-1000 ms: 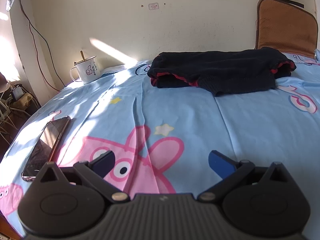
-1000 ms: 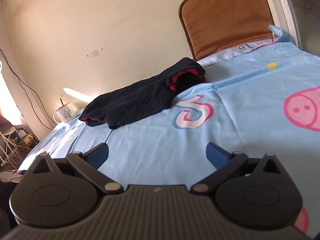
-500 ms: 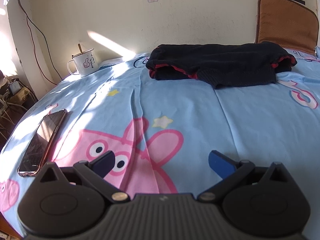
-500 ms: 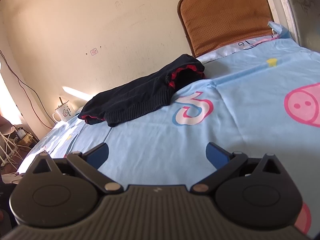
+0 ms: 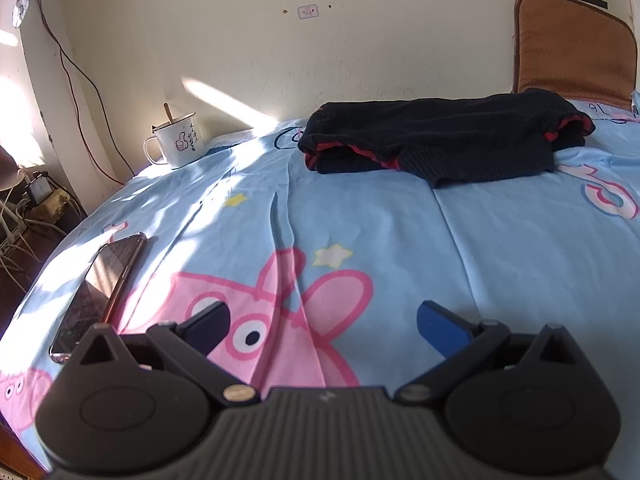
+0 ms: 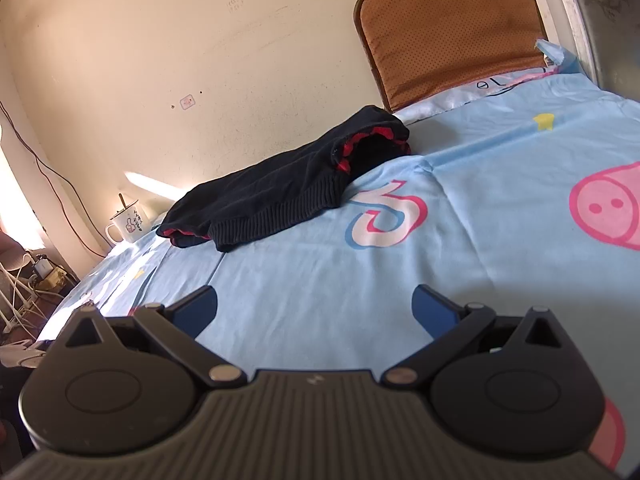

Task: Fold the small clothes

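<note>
A small black knit garment with red trim [image 5: 444, 140] lies folded in a low bundle on the blue cartoon bedsheet [image 5: 500, 264], near the far wall. It also shows in the right wrist view [image 6: 280, 188]. My left gripper [image 5: 322, 322] is open and empty, low over the sheet, well short of the garment. My right gripper [image 6: 314, 306] is open and empty, also well short of it, to its right.
A white enamel mug [image 5: 178, 142] with a stick in it stands at the far left by the wall. A phone [image 5: 98, 290] lies near the bed's left edge. A brown cushion [image 6: 452, 28] leans at the head. Cables and a stool are beside the bed.
Both grippers have drawn back slightly and tilted, so the garment sits a little lower and farther in each view. The garment has not moved. Both grippers stay open.
</note>
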